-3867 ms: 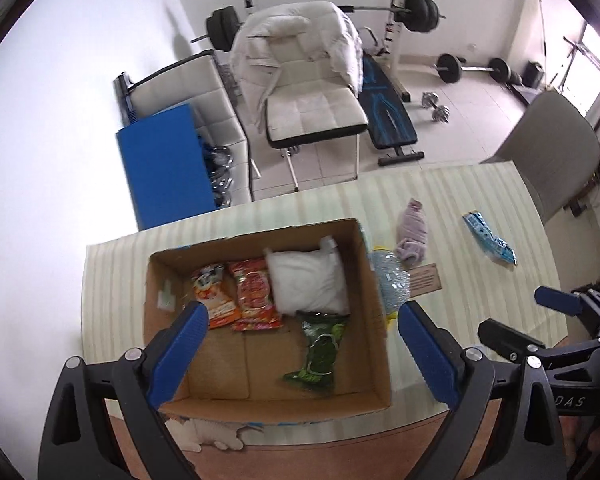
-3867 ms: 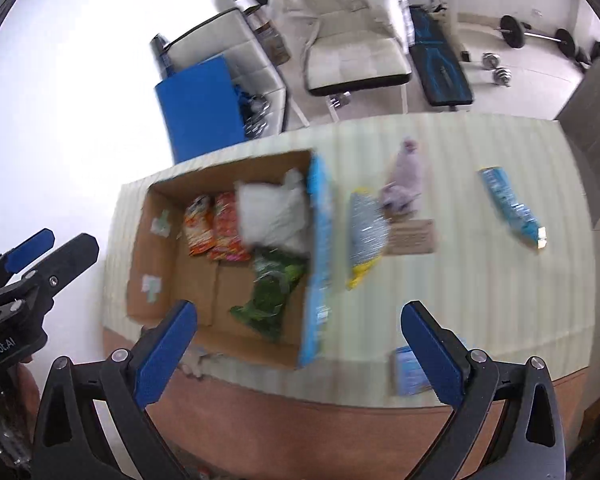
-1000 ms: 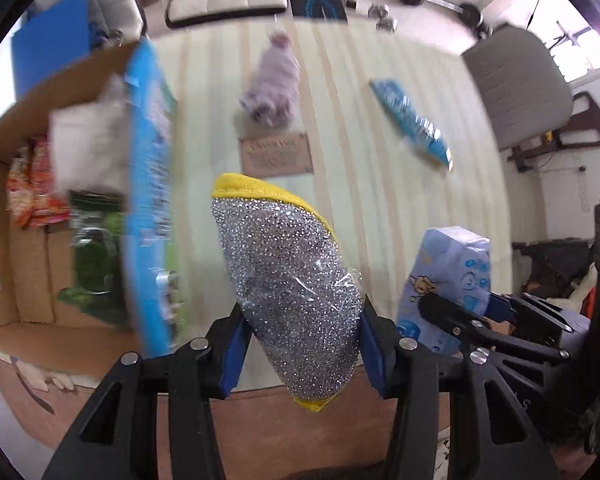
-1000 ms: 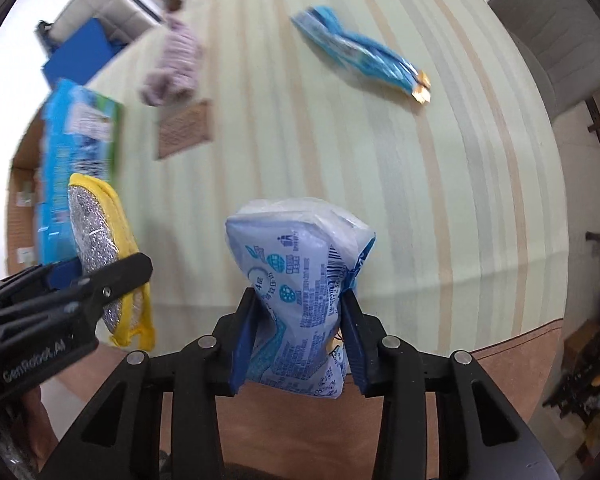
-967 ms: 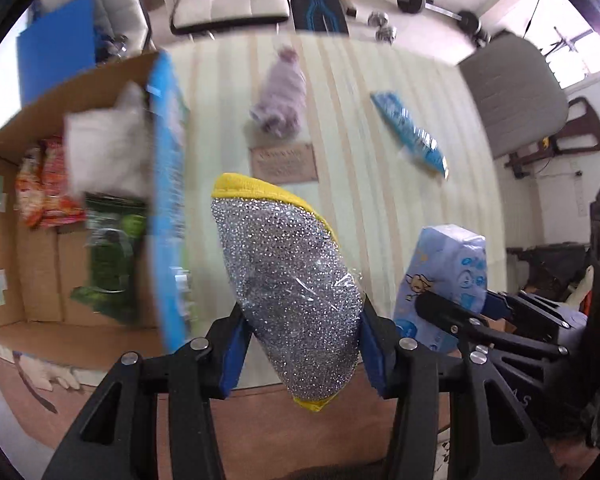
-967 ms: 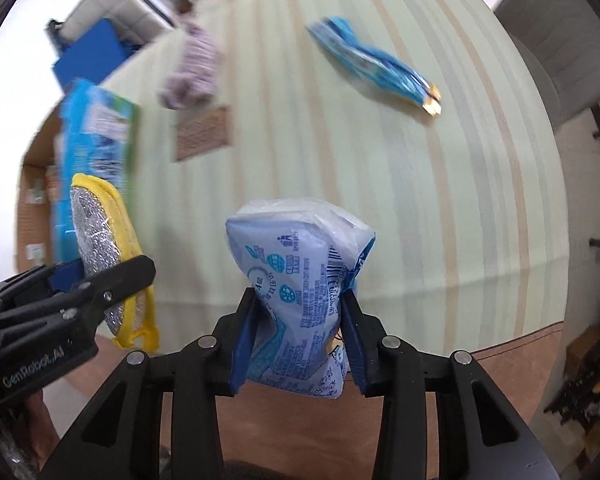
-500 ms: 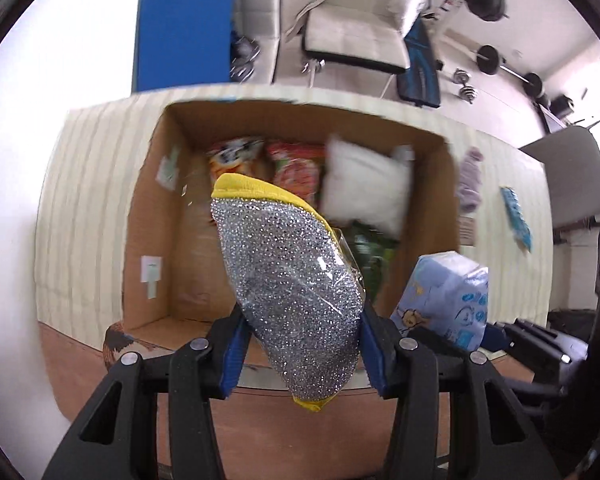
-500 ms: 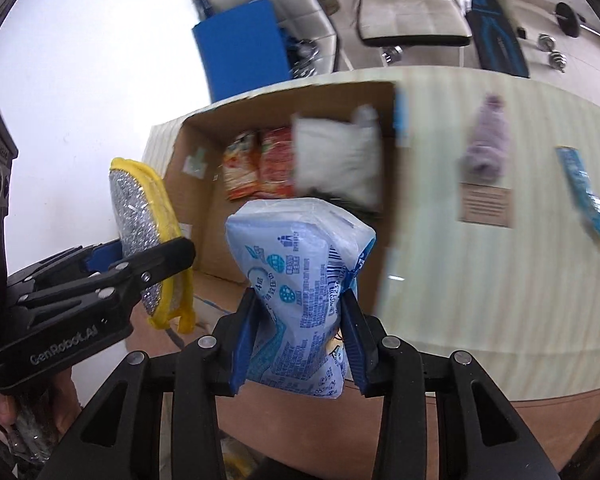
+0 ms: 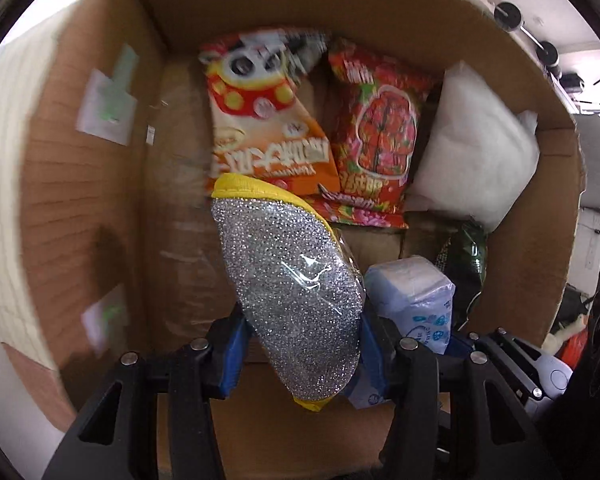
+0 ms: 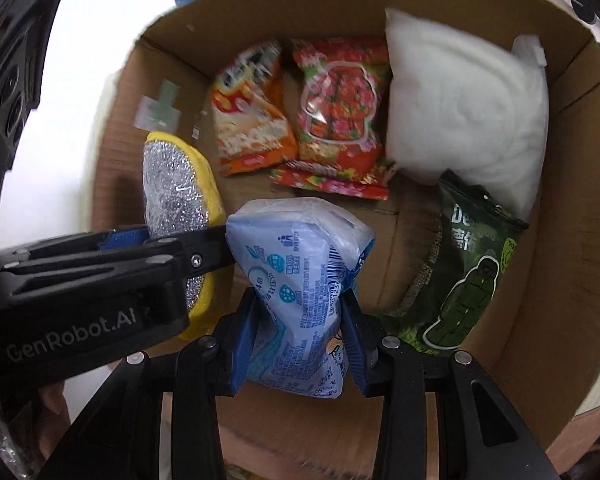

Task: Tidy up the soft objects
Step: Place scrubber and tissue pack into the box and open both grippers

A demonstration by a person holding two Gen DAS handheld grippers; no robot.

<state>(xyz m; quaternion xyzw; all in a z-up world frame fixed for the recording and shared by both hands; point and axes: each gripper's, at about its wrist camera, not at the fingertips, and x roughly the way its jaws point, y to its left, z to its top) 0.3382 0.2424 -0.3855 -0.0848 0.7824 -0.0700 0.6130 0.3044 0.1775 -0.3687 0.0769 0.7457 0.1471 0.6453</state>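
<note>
Clamping silver scouring pad (image 9: 296,296) between left gripper (image 9: 300,354) jaws, right gripper (image 10: 300,336) jaws pinching tissue pack (image 10: 300,264), over cardboard box (image 10: 540,280).

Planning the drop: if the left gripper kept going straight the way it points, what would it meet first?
Probably the orange snack bag just past the scouring pad the left gripper holds; depth is unclear.

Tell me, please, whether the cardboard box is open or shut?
Open: the cardboard box shows its inside from above, with snack bags and a white pillow lying in it.
</note>
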